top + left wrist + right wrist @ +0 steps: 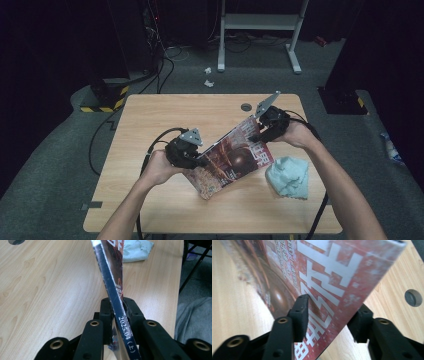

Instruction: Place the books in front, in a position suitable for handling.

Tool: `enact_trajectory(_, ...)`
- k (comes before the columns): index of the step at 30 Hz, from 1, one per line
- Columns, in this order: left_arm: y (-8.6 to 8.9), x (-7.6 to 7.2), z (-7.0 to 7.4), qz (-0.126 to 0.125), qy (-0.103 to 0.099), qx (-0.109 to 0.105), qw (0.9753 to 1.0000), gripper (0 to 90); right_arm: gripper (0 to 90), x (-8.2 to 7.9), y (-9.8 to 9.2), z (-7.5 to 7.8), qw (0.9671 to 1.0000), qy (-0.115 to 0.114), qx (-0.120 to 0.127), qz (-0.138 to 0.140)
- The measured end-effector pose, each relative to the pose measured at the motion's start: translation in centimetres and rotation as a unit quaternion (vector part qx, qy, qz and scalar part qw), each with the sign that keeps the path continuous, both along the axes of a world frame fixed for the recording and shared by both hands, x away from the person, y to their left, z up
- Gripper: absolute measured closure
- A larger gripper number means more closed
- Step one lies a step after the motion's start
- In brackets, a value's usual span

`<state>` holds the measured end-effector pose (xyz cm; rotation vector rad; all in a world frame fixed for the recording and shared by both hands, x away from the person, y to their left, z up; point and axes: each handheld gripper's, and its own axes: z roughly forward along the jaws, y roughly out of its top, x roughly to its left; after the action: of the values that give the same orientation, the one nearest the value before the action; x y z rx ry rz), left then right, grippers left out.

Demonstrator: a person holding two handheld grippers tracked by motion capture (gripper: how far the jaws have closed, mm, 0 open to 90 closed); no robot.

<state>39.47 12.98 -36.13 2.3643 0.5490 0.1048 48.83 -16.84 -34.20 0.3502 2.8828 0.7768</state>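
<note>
magazine spine (117, 305), apparently "2025.04 (上)"

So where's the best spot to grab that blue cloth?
Pinch the cloth at its raised, bunched middle, coming straight down from above. It lies crumpled on the table right of the magazine, so the folds give a tool something to close on; its flat edges would probably slip.

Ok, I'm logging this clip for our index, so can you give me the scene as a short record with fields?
setting: wooden table, dark room
main object: magazine, red cover, held tilted off the table
left tool: shut on the magazine's spine edge, marked 2025.04
right tool: jaws on either side of the magazine's upper corner, one on the cover; whether they clamp it is unclear
other items: light blue cloth beside the magazine, round grey plug in the tabletop
</note>
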Motion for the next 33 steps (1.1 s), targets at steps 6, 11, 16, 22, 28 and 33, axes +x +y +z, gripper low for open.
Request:
enact_trajectory(6,1.5,1.0,-0.1,0.018,0.01,-0.027,0.9994,82.7,73.8,-1.2,-0.9,-0.4,0.9995,0.023,0.005,0.02)
enact_trajectory(11,1.5,1.3,-0.2,0.021,0.002,-0.023,0.9995,82.1,76.1,-1.6,-1.5,-0.9,0.9989,0.037,0.011,0.025)
enact_trajectory(16,1.0,1.7,-0.2,0.015,-0.002,-0.017,0.9997,81.5,74.2,-2.2,-2.1,-1.2,0.9986,0.045,0.02,0.018)
enact_trajectory(22,0.8,2.3,-0.1,0.003,-0.001,-0.019,0.9998,81.1,74.8,-2.6,-2.8,-1.3,0.9974,0.06,0.038,0.013)
enact_trajectory(28,0.7,2.8,0.1,-0.009,-0.005,-0.008,0.9999,80.7,77.0,-2.6,-2.8,-1.7,0.9964,0.074,0.041,0.006)
enact_trajectory(33,0.6,2.9,0.3,-0.023,-0.008,-0.003,0.9997,80.8,75.8,-2.4,-2.6,-2.0,0.9932,0.098,0.061,0.014)
